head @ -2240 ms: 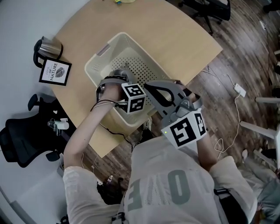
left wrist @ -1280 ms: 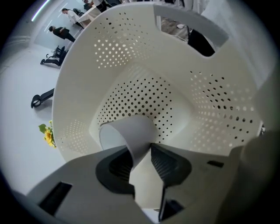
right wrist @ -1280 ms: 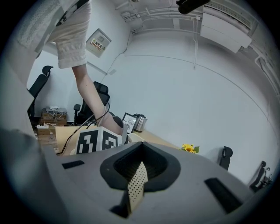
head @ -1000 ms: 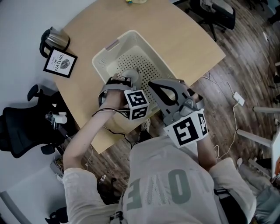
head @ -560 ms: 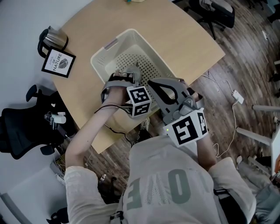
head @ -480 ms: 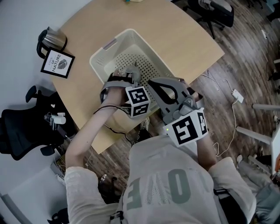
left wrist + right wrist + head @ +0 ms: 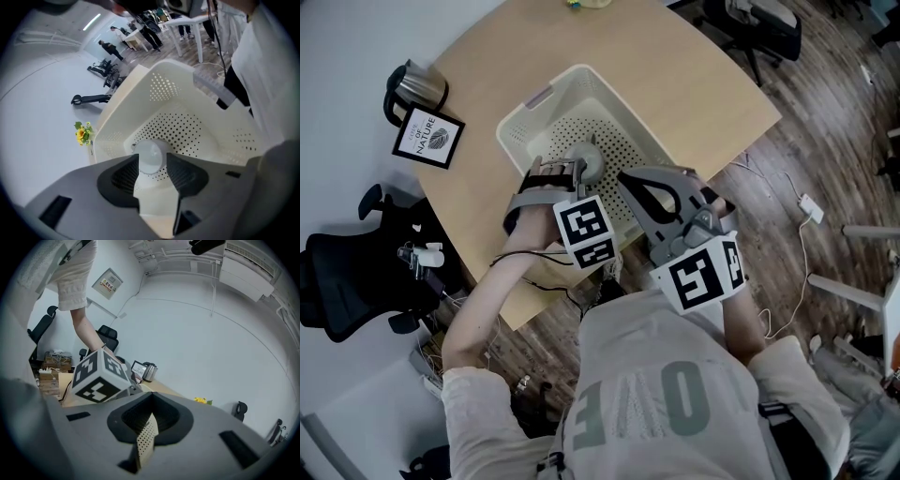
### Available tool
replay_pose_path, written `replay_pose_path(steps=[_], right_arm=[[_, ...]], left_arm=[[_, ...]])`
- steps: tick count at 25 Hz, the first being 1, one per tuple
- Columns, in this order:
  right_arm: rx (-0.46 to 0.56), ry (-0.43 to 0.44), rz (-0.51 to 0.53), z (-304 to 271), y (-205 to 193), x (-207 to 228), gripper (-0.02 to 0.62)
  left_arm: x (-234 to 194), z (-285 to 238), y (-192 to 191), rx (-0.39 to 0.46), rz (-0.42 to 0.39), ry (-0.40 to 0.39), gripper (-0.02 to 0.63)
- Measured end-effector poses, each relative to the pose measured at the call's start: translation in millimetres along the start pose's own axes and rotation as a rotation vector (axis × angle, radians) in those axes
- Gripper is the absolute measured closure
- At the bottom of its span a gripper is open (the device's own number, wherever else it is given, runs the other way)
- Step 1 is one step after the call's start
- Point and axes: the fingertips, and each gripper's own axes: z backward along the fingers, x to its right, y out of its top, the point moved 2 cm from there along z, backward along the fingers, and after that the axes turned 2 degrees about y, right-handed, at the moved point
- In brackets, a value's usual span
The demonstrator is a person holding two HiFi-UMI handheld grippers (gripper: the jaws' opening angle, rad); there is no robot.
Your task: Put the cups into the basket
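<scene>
A pale grey cup (image 7: pixel 584 161) lies on the perforated floor of the cream basket (image 7: pixel 525 117) on the wooden table. My left gripper (image 7: pixel 567 172) reaches down into the basket. Its jaws are opening, and the cup (image 7: pixel 151 157) sits just past the fingertips with the pads off it. My right gripper (image 7: pixel 628 183) is at the basket's near right side, shut on the perforated wall (image 7: pixel 146 437), a strip of which stands between its jaws. No other cup is in sight.
A steel kettle (image 7: pixel 417 86) and a framed card (image 7: pixel 428 137) stand at the table's left corner. Small yellow flowers (image 7: pixel 83 132) sit at the far edge. A black office chair (image 7: pixel 347 281) is left of the table; cables lie on the wooden floor at the right.
The left gripper's jaws have come apart from the cup, which now rests in the basket. That gripper has drawn back a little toward me. The right gripper has stayed on the basket wall.
</scene>
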Motion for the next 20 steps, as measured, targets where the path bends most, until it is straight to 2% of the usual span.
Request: replay_pose_path(steps=[2, 5, 7, 9, 11, 13, 16, 20], right_arm=[[0.01, 0.002, -0.01, 1, 4, 1, 0.597], [0.041, 0.01, -0.029, 5, 12, 2, 0.597], [0.052, 0.001, -0.031, 8, 15, 5, 0.597], [0.062, -0.014, -0.034, 10, 19, 8, 0.597], [0.074, -0.026, -0.055, 12, 22, 10, 0.597], [0.091, -0.036, -0.097, 14, 24, 10, 0.597], [0.136, -0.079, -0.197, 18, 24, 9, 0.597], [0.208, -0.137, -0.354, 22, 24, 9, 0.597]], left_arm=[[-5, 15, 2, 0.061, 0.126, -0.005, 0.417], [-16, 45, 6, 0.24, 0.42, -0.006, 0.419], [-34, 73, 11, 0.409, 0.613, 0.077, 0.421], [-55, 105, 12, 0.558, 0.758, 0.229, 0.501], [-72, 137, 12, 0.658, 0.828, 0.392, 0.597], [-77, 162, 14, 0.724, 0.849, 0.506, 0.598], [-65, 175, 17, 0.787, 0.94, 0.581, 0.598], [-51, 181, 17, 0.878, 1.17, 0.608, 0.598]])
